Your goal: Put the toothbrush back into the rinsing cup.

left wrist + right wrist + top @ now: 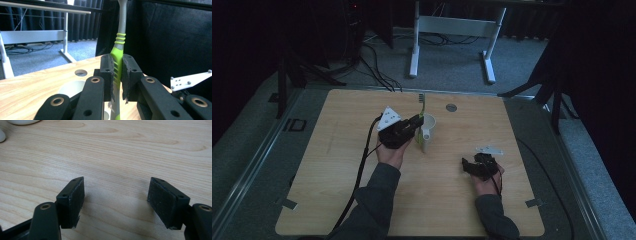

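The left gripper [117, 75] has its jaws clamped on the green ribbed grip of an upright toothbrush [121, 27], light, stiff and likely slick, just over a white mug [428, 131], while the right gripper [116, 202] rests wide open and empty on the table [125, 152].

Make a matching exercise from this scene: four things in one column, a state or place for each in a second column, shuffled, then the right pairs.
Things:
1. toothbrush
2. mug
3. left tongs
4. right tongs

States or places:
A. open, with bare table between the pads
B. white, standing on the table beside the left hand
C. green and grey, held upright
D. shut on a handle

Pairs: 1-C, 2-B, 3-D, 4-A
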`<action>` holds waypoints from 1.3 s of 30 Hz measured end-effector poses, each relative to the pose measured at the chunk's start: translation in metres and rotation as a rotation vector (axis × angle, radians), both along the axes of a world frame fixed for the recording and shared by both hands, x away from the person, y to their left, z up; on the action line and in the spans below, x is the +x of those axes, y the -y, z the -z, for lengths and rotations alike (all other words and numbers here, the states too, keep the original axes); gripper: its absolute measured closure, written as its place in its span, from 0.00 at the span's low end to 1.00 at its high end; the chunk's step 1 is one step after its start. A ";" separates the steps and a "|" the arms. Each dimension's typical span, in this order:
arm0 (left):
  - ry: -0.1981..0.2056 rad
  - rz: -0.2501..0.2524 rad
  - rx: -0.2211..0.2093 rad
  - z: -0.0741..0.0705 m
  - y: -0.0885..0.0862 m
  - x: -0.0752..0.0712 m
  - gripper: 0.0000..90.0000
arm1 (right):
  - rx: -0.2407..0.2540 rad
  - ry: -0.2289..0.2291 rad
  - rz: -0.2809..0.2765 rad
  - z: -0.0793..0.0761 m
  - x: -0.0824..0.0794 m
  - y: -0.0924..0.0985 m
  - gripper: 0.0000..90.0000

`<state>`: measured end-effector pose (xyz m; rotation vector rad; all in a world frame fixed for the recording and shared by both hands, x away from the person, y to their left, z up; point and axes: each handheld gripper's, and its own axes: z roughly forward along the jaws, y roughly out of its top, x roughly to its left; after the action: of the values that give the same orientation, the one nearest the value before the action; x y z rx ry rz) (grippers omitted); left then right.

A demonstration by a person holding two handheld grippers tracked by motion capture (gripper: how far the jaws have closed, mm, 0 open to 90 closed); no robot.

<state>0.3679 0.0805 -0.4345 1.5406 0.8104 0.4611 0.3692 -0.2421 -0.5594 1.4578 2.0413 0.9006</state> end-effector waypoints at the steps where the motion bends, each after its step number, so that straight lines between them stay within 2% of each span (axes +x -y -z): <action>1: 0.003 -0.002 0.000 0.000 0.000 0.000 0.90 | 0.000 0.000 0.000 0.000 0.000 0.000 0.33; 14: 0.016 0.005 0.006 0.004 0.005 0.002 0.90 | 0.000 0.000 -0.002 0.000 0.000 0.000 0.33; 33: 0.014 0.000 -0.032 0.007 0.008 0.009 0.90 | 0.001 0.000 -0.002 0.000 0.000 0.000 0.33; 39: 0.015 0.000 -0.032 0.006 0.010 0.012 0.90 | 0.001 0.000 -0.001 0.000 0.000 0.000 0.33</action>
<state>0.3794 0.0706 -0.4408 1.5060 0.8029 0.4577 0.3692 -0.2422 -0.5594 1.4574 2.0424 0.9026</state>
